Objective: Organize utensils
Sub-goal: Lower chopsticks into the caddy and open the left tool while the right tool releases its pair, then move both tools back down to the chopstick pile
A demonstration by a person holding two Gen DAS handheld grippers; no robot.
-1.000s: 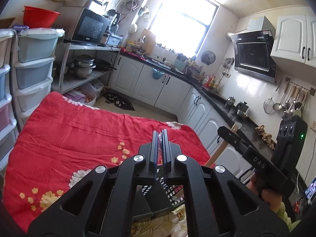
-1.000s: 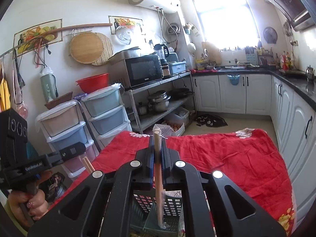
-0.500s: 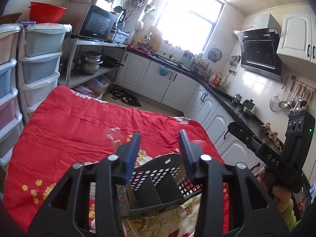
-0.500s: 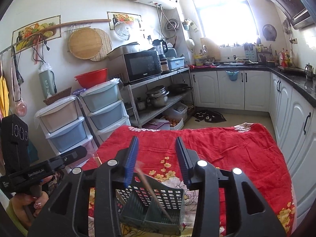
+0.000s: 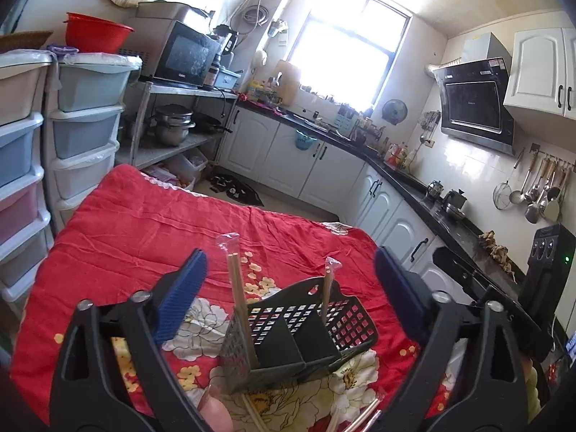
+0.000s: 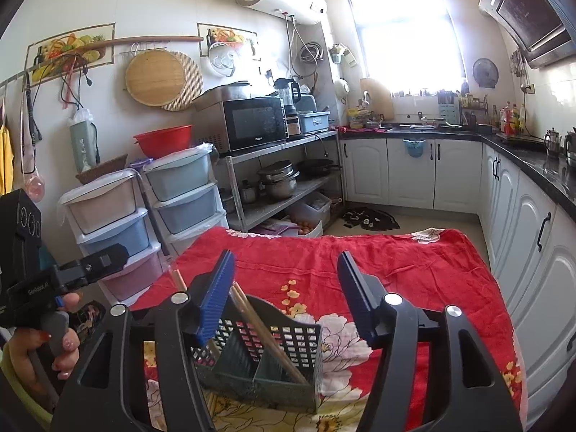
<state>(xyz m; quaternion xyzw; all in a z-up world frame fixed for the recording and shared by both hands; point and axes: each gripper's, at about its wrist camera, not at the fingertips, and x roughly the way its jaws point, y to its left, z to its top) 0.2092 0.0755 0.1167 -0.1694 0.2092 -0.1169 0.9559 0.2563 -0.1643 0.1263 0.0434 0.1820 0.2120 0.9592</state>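
Note:
A dark perforated utensil caddy (image 5: 288, 338) with compartments stands on the red floral cloth (image 5: 144, 230). Two wrapped pairs of chopsticks stand in it: one (image 5: 237, 288) in the left compartment, one (image 5: 327, 284) in the right. My left gripper (image 5: 288, 288) is open and empty above the caddy. In the right wrist view the caddy (image 6: 262, 356) holds a chopstick pair (image 6: 266, 334) leaning across it, and my right gripper (image 6: 284, 298) is open and empty above it. More wrapped chopsticks (image 5: 360, 417) lie on the cloth by the caddy.
Stacked plastic drawers (image 5: 79, 118) stand left of the table. A metal shelf with a microwave (image 6: 252, 126) and pots is behind. White cabinets and a black counter (image 5: 396, 180) run along the right. Each gripper's handle shows in the other's view (image 6: 54, 280).
Both grippers were shut on wrapped chopstick pairs over the caddy. They opened and let them go, so the chopsticks now stand in the caddy's compartments. Both grippers opened wider.

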